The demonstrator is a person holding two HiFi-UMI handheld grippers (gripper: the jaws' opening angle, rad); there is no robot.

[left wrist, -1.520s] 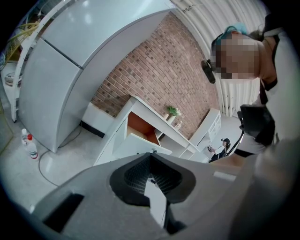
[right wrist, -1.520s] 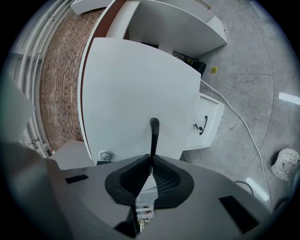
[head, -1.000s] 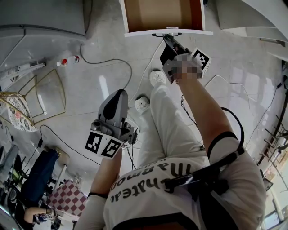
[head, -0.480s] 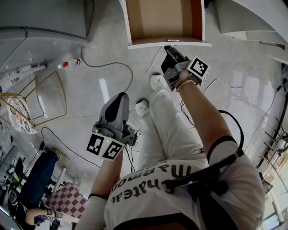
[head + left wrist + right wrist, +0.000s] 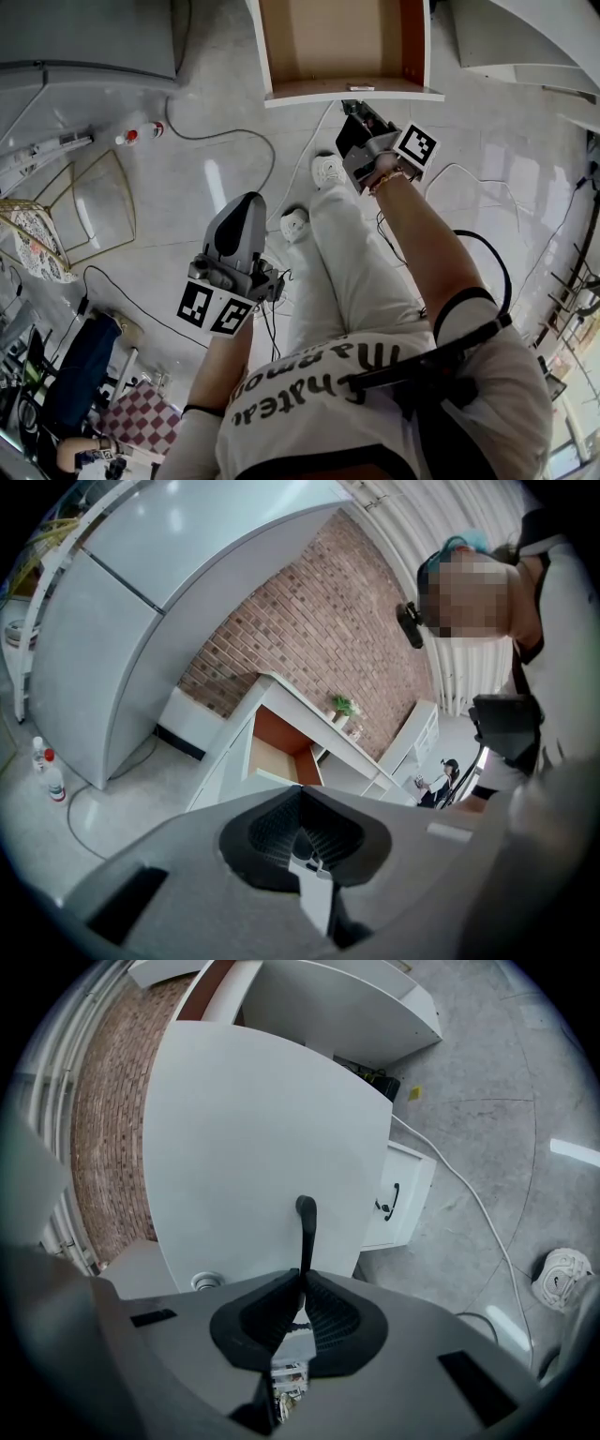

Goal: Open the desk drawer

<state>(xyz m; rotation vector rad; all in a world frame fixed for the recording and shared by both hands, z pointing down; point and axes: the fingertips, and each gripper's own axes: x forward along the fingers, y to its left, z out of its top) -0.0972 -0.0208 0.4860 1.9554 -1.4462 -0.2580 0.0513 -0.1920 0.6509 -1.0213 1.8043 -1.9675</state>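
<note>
The desk drawer stands pulled out at the top of the head view, its brown inside bare. My right gripper reaches to the drawer's white front. Its jaws are shut on the black drawer handle, which runs upright between the ribbed pads of the right gripper. My left gripper hangs apart, low on the left beside the person's leg, touching nothing. In its own view the left gripper has its pads together with nothing between them, and the desk with the open drawer lies ahead.
Cables trail over the tiled floor near the person's shoes. Bottles and a gold wire frame stand to the left, by a large white cabinet. A lower drawer with a black handle sits beside the gripped one.
The drawer front and my right gripper have come slightly nearer the person, showing more of the drawer's inside. Most of that shift came early; the left gripper has barely moved.
</note>
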